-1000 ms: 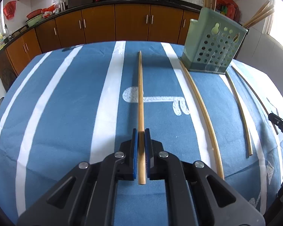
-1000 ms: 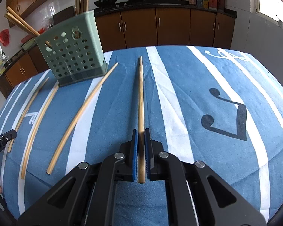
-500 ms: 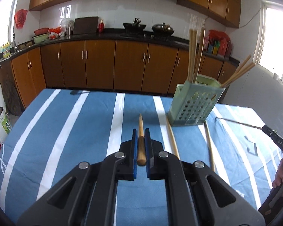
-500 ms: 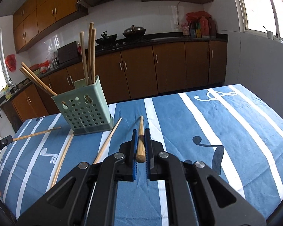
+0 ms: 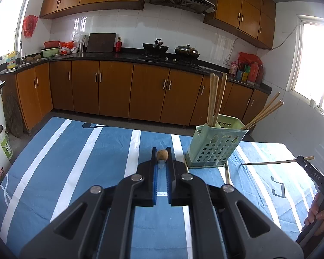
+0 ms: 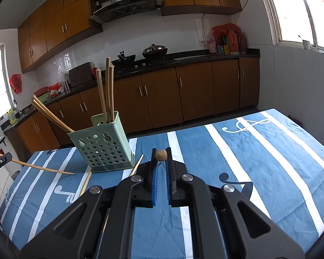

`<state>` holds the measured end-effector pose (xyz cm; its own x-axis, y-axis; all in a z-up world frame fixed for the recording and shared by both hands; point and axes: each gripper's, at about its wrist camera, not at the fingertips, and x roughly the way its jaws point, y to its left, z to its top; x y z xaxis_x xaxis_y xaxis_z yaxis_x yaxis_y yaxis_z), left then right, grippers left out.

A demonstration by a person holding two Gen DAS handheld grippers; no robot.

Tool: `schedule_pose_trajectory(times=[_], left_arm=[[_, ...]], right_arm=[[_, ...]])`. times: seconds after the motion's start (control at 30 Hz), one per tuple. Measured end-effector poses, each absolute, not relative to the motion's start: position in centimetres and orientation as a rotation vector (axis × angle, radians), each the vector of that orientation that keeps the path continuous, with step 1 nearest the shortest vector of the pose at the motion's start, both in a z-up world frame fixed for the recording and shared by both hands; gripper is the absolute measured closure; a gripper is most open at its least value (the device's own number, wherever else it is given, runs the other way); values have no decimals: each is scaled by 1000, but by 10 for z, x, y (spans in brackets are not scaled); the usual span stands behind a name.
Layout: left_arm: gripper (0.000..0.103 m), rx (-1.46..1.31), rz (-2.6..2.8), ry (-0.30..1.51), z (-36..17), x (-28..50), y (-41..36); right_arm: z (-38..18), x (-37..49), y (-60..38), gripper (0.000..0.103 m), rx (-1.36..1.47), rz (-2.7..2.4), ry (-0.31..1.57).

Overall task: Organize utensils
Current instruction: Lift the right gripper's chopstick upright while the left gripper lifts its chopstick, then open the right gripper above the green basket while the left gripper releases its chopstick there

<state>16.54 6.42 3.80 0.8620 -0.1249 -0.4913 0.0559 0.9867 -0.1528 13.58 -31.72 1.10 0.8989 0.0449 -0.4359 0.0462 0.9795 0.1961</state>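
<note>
Left gripper (image 5: 162,157): jaws clenched on a chopstick (image 5: 162,155), seen end-on as a round butt at the fingertips, above the striped blue tablecloth (image 5: 80,164).
Right gripper (image 6: 161,157): jaws clamped on another chopstick (image 6: 161,155), likewise end-on (its shaft points away from the lens); in the left view this stick (image 5: 270,162) slants down to the cloth.
Green holder (image 6: 101,144): upright on the cloth, ahead-left of the right gripper, already holding upright sticks (image 6: 107,90) and leaning sticks (image 6: 49,114).
Loose chopsticks: one (image 6: 137,165) lies beside the holder's base, another (image 6: 85,182) to its left.
Surroundings: wooden cabinets (image 5: 118,90), woks on the stove (image 5: 155,48), window (image 6: 296,8).
</note>
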Motion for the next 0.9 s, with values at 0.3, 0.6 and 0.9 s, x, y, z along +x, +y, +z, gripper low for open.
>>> schedule_pose_trajectory(times=[0.3,0.6,0.9], left_arm=[[95,-120,-111,488,56,166,64],[95,-104,-181,429,93,162,47],[95,-111,-267,349,132,168,13]], right_arm=[[31,132,-315,96,202,14,402],[72,127,-305,96,208,90,326],[115,130,-283,96,220,184,207]])
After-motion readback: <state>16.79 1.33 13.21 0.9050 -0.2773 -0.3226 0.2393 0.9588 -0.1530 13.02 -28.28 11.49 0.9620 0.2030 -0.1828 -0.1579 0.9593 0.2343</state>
